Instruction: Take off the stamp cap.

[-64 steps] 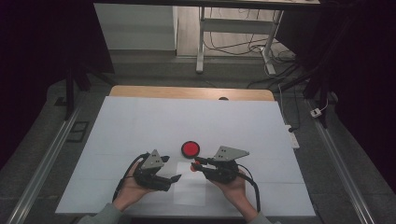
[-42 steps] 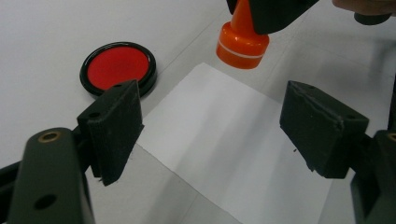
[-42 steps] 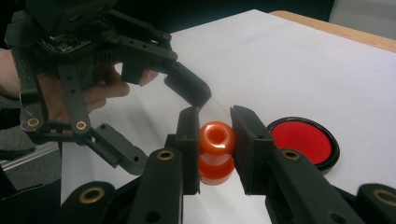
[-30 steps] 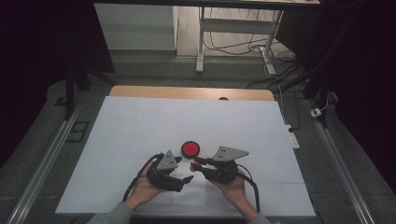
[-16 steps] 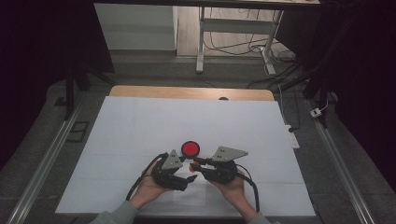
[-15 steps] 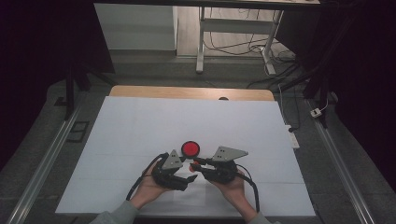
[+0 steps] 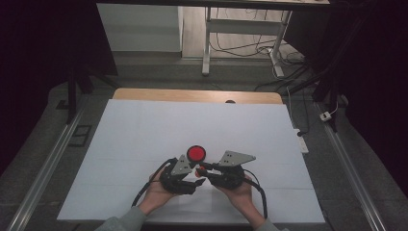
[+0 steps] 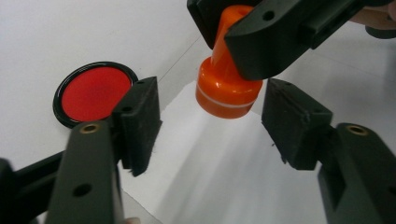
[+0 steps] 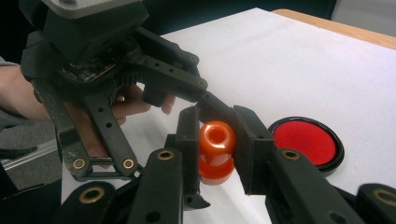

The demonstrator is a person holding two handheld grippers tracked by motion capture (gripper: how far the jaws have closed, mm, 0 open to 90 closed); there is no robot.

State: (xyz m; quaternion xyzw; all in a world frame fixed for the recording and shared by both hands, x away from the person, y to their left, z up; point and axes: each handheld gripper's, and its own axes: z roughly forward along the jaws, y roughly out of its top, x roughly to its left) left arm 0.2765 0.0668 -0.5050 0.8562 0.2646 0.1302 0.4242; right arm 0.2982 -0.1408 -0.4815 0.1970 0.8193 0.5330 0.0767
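Right gripper view: right gripper [image 9: 215,140] pinches the orange stamp [image 9: 216,154] by its handle, above the white paper [image 8: 219,177] | left gripper [image 8: 210,123] wide open, holding nothing, jaws either side of the stamp | red ink pad [image 9: 306,139] just beside | step: stamp held up | next: likely press it down straight.

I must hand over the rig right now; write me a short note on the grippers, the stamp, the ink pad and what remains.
Right gripper: shut on the handle of the orange stamp, held just above the sheet of paper, base down.
Left gripper: open, holding nothing, jaws on either side of the stamp's base without touching it.
Red ink pad: open on the white table, just beyond both grippers.
Done: stamp picked up. No stamp mark shows on the paper.
Left, as I judge it: press the stamp on the paper, perhaps with the left gripper steadying. Whether it is inked, I cannot tell.
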